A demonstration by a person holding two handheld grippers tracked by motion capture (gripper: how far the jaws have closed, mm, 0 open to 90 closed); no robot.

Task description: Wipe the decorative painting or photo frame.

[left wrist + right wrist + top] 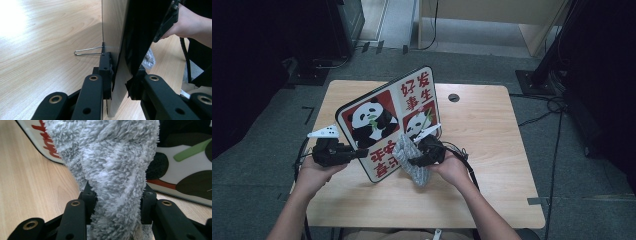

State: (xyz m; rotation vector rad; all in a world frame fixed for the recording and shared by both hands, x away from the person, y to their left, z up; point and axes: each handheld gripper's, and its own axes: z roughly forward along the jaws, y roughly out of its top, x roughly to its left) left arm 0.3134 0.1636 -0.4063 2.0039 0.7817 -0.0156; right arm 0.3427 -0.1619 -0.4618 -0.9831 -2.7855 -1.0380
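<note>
Grey cloth (110, 182) (bunched) against upright, tilted panda board (387, 122).

**Red, black and white on pale wood**

Panda board (389, 120): white face, black rounded border, two red panels with black-and-white pandas and green bamboo sprigs, red characters in the other two quarters; plain tan on the back in the left gripper view. Fluffy cloth (112, 170): pale grey, shaggy, unpatterned. Left gripper (362, 153) and right gripper (412, 161): black, with brass-coloured rivets and white top plates. Table (492, 150): light wood grain, one dark round hole near the far right corner.
</note>
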